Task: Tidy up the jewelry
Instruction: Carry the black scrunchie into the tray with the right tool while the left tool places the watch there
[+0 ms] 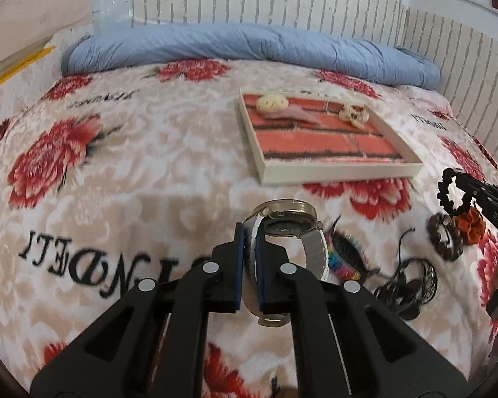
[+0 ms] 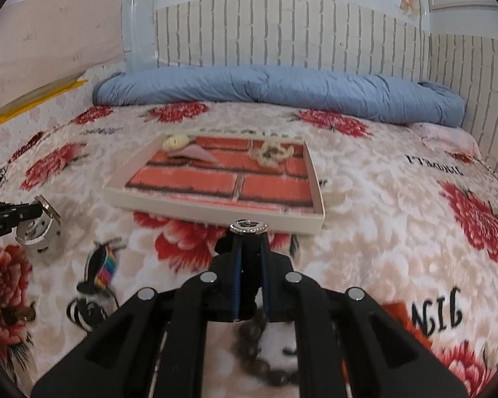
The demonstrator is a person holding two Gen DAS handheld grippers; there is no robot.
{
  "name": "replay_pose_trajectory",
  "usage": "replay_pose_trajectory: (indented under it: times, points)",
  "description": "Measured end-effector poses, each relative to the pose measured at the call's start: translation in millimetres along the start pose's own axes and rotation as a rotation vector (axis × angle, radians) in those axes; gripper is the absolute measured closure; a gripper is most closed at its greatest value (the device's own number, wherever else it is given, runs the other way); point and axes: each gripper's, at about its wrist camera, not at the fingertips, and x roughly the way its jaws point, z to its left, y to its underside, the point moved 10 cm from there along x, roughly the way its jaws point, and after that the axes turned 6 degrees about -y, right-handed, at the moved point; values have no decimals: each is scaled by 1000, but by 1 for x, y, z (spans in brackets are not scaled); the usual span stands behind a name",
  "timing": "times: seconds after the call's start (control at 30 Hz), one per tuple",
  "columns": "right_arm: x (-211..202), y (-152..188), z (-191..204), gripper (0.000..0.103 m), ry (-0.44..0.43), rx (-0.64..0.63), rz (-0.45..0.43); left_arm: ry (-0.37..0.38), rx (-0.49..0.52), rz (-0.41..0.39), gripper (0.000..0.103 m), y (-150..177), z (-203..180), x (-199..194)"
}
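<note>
Left gripper [image 1: 249, 248] clamped a watch [image 1: 290, 214] by its band; right gripper [image 2: 249, 248] clamped a black scrunchie [image 1: 455, 190].
Tray [image 1: 342, 168] lay at twelve o'clock; the dangling watch looked liable to slip, or either piece to snag the rim.

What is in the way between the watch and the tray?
Nothing visible. The left gripper holds the watch above the floral blanket, and only bare blanket lies between it and the tray. The tray's near part is free.
</note>
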Motion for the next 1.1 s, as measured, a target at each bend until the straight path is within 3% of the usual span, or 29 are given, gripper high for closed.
replay_pose_trajectory:
  times: [0.37, 0.5, 0.77, 1.1]
  points:
    - [43, -60, 0, 93, 24, -67, -45, 12, 23, 40, 98, -56, -31, 43]
    - [70, -77, -1, 93, 43, -96, -36, 58, 11, 59, 98, -86, -51, 65]
    - [129, -108, -24, 93, 84, -109, 31, 46, 36, 97, 98, -131, -76, 121]
    - [198, -108, -68, 93, 116, -72, 145, -4, 93, 167, 97, -144, -92, 196]
